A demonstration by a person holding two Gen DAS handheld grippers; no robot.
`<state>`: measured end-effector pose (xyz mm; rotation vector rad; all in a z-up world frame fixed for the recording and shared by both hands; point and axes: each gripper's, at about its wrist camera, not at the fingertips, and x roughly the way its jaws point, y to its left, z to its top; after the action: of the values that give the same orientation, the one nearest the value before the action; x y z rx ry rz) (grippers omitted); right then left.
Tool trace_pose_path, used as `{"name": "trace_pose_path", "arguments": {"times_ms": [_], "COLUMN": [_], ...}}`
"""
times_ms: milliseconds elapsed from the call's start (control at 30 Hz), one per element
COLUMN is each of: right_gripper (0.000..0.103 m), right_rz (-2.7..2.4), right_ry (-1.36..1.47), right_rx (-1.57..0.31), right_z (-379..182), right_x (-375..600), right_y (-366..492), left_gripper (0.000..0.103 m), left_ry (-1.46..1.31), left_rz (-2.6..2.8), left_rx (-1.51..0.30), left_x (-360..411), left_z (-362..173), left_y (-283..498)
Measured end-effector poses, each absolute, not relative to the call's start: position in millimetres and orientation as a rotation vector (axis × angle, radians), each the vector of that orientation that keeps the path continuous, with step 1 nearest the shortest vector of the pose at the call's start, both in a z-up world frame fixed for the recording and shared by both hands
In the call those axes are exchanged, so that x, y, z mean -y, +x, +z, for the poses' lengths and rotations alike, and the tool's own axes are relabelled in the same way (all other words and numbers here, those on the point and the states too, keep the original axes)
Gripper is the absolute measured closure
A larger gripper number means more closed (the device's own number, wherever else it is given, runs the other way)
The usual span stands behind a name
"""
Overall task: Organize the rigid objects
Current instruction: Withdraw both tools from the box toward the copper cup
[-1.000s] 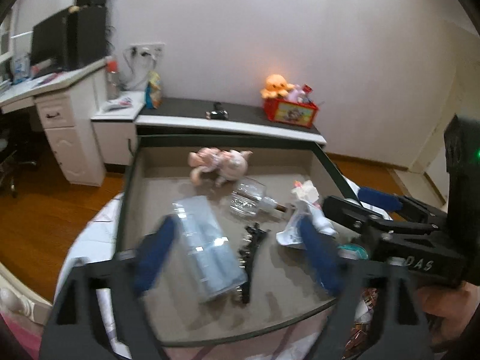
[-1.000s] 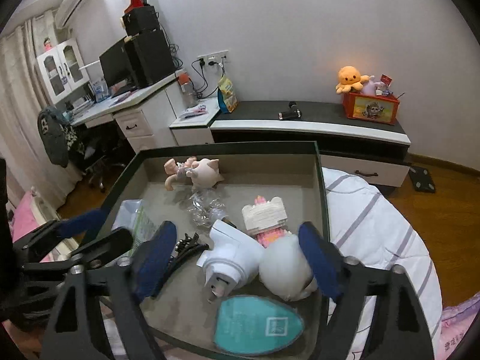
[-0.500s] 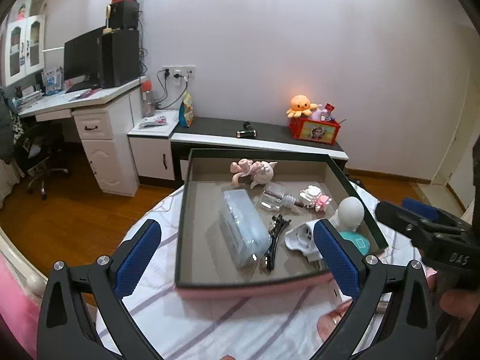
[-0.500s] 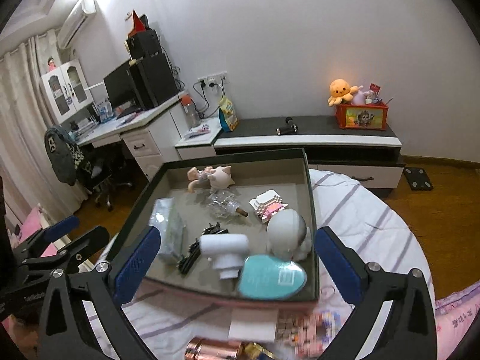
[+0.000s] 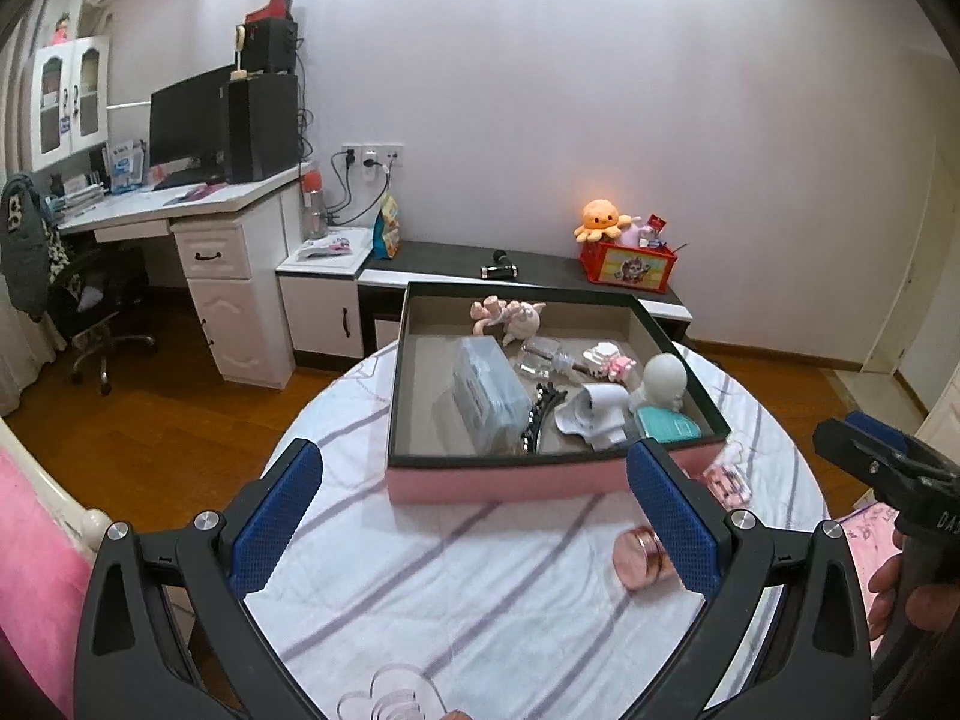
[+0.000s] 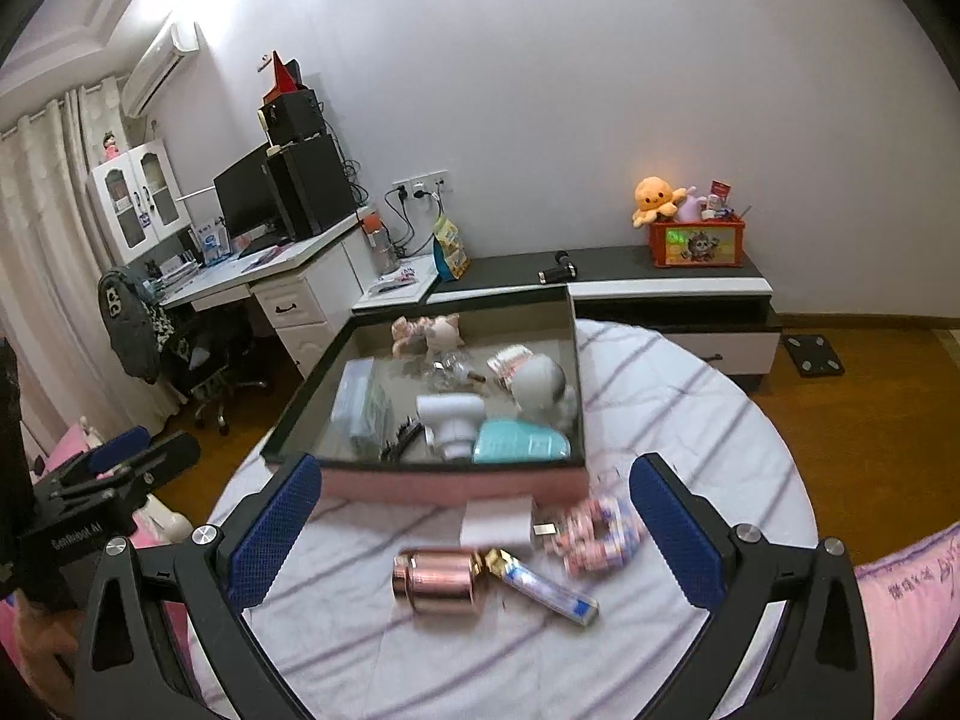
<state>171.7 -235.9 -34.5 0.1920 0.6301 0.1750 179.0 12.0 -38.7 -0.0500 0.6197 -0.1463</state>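
Note:
A pink box with a dark rim stands on the round striped table. It holds a clear case, a pig toy, a white head figure, a teal item, a white plug and a black hair clip. In front of the box lie a rose-gold cylinder, a tube, a white block and a pink patterned piece. My left gripper and my right gripper both hover short of the box, open and empty.
A white desk with a monitor and an office chair stand at the left. A low cabinet with a red toy crate runs along the far wall. Pink bedding lies at the right. A hand holds the right gripper.
Both grippers have drawn back and risen from over the box. The right jaws have spread wider. The loose things in front of the box have come into view.

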Motion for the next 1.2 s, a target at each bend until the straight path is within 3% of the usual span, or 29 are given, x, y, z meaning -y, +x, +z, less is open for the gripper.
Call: {"name": "trace_pose_path", "arguments": {"times_ms": [633,1200], "right_gripper": [0.000,0.000], "right_rz": [0.086,0.054], "right_ry": [0.167,0.153], "right_rx": [-0.602,-0.523], "right_z": [-51.8,-31.7], "right_x": [233.8,232.7], "right_y": [86.7,62.0], "left_gripper": [0.000,0.000], "left_ry": [-0.033,-0.038], "left_rz": [-0.145,-0.175], "left_rx": [-0.612,-0.565], "left_x": [1.9,6.0], "left_z": [-54.5,-39.2], "left_y": [92.0,69.2]}}
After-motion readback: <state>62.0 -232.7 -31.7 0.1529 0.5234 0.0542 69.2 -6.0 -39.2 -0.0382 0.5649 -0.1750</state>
